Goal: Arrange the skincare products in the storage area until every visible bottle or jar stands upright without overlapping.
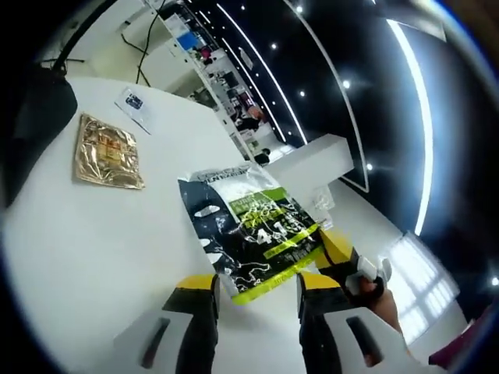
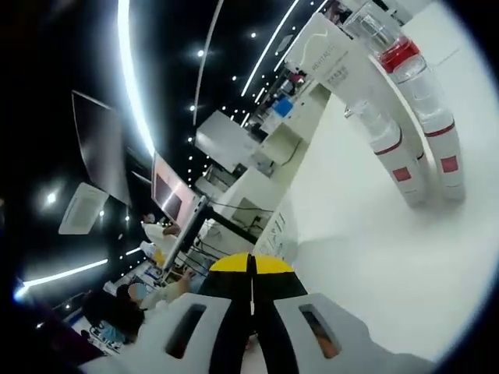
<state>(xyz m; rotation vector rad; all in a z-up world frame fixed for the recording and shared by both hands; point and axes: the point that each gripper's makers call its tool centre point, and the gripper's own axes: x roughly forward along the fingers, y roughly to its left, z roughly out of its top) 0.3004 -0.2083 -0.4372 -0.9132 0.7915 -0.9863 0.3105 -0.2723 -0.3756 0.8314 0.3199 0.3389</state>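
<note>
— White tabletop, and behind it a dark showroom ceiling with light strips. What lay on the table?

— In the left gripper view, a black-and-green sheet-mask sachet lay flat just ahead of the left gripper, whose yellow-tipped jaws were spread, holding nothing. The right gripper reached in from the right and touched the sachet's far corner. Farther off lay a gold foil packet and a small card.

— And the bottles?

— In the right gripper view, clear bottles with red bands stood side by side against a white display stand, upright as far as I could tell. The right gripper had its jaws pressed together; whether the sachet's edge was pinched between them, I couldn't tell.

— What worried you?

— The sachet was thin and slick — a corner pinch could slip, or it might fold. And swinging it towards the bottles risked toppling that close-packed row, or laying it over a bottle.
</note>
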